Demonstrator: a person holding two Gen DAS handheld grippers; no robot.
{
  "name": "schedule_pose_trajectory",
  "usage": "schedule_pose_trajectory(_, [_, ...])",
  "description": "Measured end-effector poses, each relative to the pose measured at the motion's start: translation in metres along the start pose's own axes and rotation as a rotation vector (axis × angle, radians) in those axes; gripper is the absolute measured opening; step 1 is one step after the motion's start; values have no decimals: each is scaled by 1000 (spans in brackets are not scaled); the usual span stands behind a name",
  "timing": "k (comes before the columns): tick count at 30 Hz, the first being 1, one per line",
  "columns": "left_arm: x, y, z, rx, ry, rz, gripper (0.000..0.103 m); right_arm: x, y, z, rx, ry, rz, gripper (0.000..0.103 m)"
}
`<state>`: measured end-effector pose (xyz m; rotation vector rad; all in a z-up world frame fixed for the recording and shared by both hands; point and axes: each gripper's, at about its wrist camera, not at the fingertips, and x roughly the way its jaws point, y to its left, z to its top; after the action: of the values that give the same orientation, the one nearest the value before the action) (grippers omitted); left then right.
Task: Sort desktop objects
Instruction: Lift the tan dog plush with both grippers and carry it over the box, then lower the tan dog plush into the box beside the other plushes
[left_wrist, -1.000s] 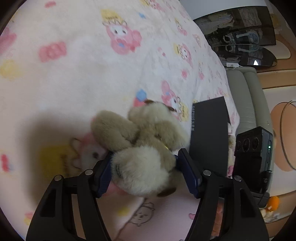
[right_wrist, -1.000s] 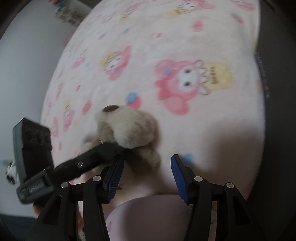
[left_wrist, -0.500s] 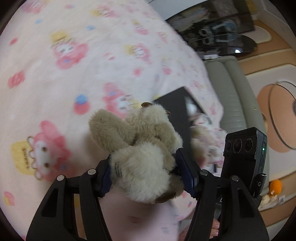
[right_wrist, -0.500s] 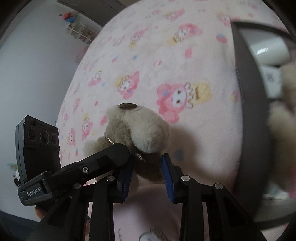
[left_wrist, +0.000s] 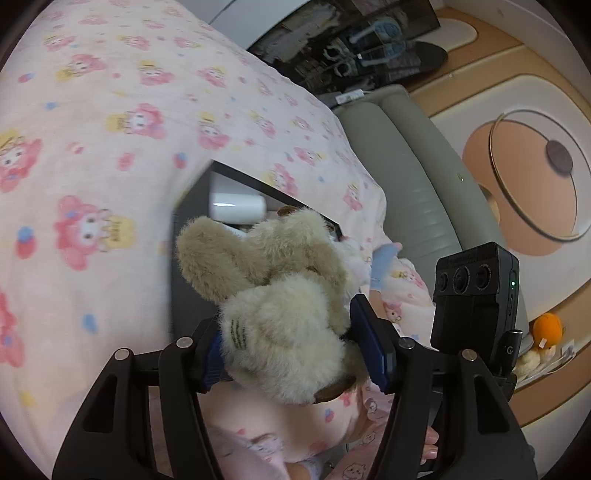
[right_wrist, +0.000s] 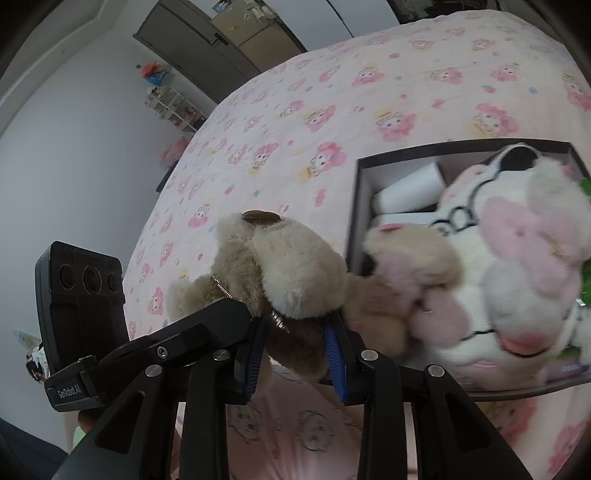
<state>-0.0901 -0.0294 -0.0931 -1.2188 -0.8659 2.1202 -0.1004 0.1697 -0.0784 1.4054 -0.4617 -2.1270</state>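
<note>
Two grippers: both clamp one beige plush dog (left_wrist: 284, 302)
Left gripper (left_wrist: 295, 350): pads squeezing body
Right gripper (right_wrist: 295, 343): jaws just narrowed, gripping lower part
Black box (right_wrist: 360, 192): beside dog, on pink blanket (right_wrist: 332, 92)

Black claw (left_wrist: 295, 343) frames, silver screws, blue pads (right_wrist: 334, 349).

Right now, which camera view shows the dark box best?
The right wrist view: the dark box shows its open inside, with a white cylinder and a pink-and-white plush toy in front. In the left wrist view the box is mostly hidden behind the held beige plush toy.
</note>
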Motion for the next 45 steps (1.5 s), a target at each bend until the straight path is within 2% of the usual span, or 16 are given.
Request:
schedule_pose_trajectory(4, [22,-34,5,46,11,-27,60,-32,-22,12,-12,-23,-26,28])
schedule_pose_trajectory(9, [70,-72,23,122,41,-74,59,-68,-54,36,-36,-74,-83,28])
schedule_pose_trajectory(13, [105,-92,27,177,85,-72,58,-86,-100,36,77,-146,-41,28])
schedule_pose_trajectory(16, [128,-100,30,198,116,-74,58,-90,-128,31,176,-174,4,28])
schedule_pose_trajectory(20, [155,-104,42,208,174,-129,58,-95,-138,34,198,-219,-57,28])
schedule_pose_trajectory(24, [175,-104,46,242,214,-167,58,-97,-151,35,219,-241,-77,28])
schedule_pose_trajectory(29, [170,-86,42,213,169,-195,58,-86,-154,34,218,-232,-83,28])
schedule_pose_trajectory(34, [153,-72,47,195,131,-219,58,-77,-132,38,117,-243,-125,28])
schedule_pose_trajectory(38, [127,-65,55,174,42,-230,58,-72,-114,44,88,-261,-104,28])
schedule_pose_trajectory(42, [105,-58,63,152,-36,-159,58,-61,-101,56,104,-258,-26,28])
schedule_pose_trajectory(45, [99,-45,67,132,-64,-58,58,-41,-96,60,116,-209,5,28])
